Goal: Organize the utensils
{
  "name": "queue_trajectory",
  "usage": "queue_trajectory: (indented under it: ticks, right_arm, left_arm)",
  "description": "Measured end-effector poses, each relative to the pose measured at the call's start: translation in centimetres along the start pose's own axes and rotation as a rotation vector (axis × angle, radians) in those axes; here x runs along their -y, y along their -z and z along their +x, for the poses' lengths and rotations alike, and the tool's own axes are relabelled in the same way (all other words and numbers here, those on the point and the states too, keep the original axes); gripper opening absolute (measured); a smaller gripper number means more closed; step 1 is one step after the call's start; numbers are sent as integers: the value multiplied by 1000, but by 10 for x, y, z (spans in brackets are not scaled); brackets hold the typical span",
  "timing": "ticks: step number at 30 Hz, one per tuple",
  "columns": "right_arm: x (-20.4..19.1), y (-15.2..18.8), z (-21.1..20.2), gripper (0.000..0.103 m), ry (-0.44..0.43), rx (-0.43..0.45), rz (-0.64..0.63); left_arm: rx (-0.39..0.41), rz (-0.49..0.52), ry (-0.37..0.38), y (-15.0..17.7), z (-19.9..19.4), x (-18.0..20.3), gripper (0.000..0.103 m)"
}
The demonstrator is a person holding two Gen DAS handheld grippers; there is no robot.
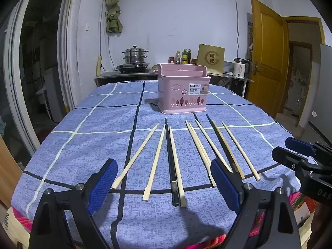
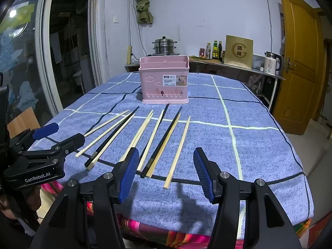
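Observation:
Several chopsticks lie side by side on the blue checked tablecloth [image 1: 93, 155], pale wooden ones [image 1: 154, 161] and black ones [image 1: 170, 155]. They also show in the right wrist view [image 2: 178, 151]. A pink utensil basket [image 1: 182, 89] stands upright behind them, also seen in the right wrist view [image 2: 165, 81]; nothing shows above its rim. My left gripper [image 1: 164, 184] is open and empty, hovering over the near ends of the chopsticks. My right gripper [image 2: 166, 174] is open and empty, over the rightmost chopsticks' near ends.
A counter behind the table holds a steel steamer pot [image 1: 134, 57], bottles [image 1: 183, 56], a gold box [image 1: 211, 59] and a white kettle [image 1: 240, 68]. A yellow door [image 1: 267, 56] stands at the right. The table's near edge [image 2: 186, 230] lies just below the grippers.

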State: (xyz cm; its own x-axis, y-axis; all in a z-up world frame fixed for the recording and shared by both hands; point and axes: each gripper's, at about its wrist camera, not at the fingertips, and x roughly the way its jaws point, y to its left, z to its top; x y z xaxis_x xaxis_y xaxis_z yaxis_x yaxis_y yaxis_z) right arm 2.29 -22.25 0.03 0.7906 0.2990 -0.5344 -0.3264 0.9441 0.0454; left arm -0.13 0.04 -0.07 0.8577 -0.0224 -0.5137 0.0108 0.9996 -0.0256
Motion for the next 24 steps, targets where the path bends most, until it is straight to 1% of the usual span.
queue_trajectory:
  ticks: [1,24]
  right_arm:
    - [0,0,0,56,2,-10,-2]
    - [0,0,0,56,-1,-8,2]
  left_arm:
    - [0,-1,1,0,0,1,92]
    - [-7,0,2,1,2,3,92]
